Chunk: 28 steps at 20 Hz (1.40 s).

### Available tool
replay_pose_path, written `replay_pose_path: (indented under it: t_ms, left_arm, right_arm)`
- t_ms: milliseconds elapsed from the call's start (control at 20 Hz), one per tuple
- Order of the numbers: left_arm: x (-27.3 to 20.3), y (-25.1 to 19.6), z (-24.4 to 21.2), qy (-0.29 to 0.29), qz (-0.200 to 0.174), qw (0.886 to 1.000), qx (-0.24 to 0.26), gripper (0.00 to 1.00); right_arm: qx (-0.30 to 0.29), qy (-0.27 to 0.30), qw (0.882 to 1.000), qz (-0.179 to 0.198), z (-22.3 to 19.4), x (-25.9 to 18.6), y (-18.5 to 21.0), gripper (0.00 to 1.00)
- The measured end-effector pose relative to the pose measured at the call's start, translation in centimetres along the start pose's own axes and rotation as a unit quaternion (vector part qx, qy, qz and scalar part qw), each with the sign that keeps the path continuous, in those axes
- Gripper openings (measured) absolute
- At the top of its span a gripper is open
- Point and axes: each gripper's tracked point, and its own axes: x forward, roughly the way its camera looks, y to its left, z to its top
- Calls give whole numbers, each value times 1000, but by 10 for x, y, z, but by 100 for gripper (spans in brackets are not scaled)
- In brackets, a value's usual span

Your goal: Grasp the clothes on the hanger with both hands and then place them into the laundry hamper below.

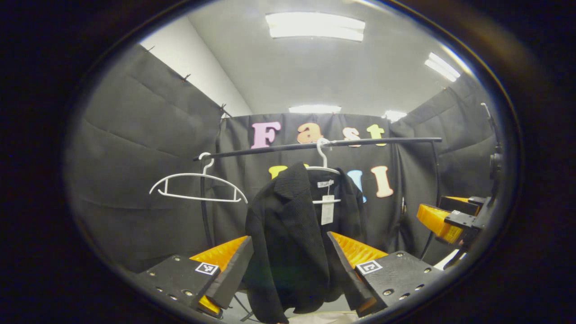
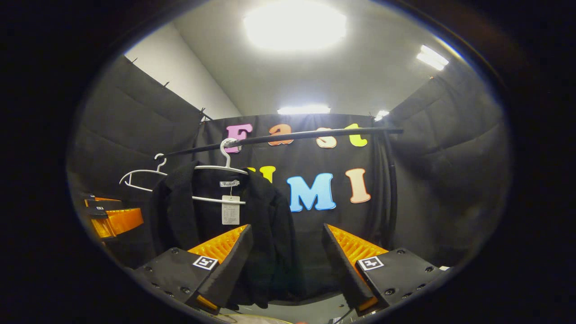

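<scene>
Black jacket hangs on a white hanger from the dark rail, dead centre in the left gripper view, paper tag dangling at its collar. A second white hanger, bare, sits at 9 o'clock of the jacket on the same rail. Left gripper at 6 o'clock, jaws spread wide, released, nothing pinched; the jacket body shows between the fingers but contact cannot be told, it looks farther back. Right gripper peeks in at 3 o'clock, well apart from the cloth.

Right gripper view: jacket sits at 9 o'clock of centre, hanger and tag visible, empty hanger farther toward 9. Right gripper at 6 o'clock, fingers wide apart, released; only the jacket's near edge falls by one finger. Left gripper shows at 9 o'clock, beside the garment's far side.

Risks, judged: right gripper is off-centre, so closing now likely grabs air or just a hem; a one-sided pull could swing the hanger along the rail or drag hanger and jacket off together; the tag could get pinched instead of fabric.

Containers: the hamper itself can't be made out; a pale strip at 6 o'clock under the jacket may be its rim, contents unknown.
</scene>
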Motion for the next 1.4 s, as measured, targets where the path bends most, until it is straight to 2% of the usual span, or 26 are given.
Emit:
replay_pose_path:
  t_ms: [300,600,850,1050,1400]
  left_arm:
    - [51,-33,-12,5,28,1000,5,94]
    - [93,-45,-27,13,64,998,20,94]
    - [112,-40,-38,16,99,995,29,94]
    - [133,-29,-48,22,127,991,43,94]
    - [152,-16,-61,37,152,987,41,94]
  right_arm:
    - [17,4,998,67,-15,71,9,98]
    - [23,4,994,109,-26,127,20,97]
    - [25,9,990,138,-37,158,34,96]
    - [28,19,985,170,-50,179,60,97]
    - [38,64,977,198,-79,208,93,98]
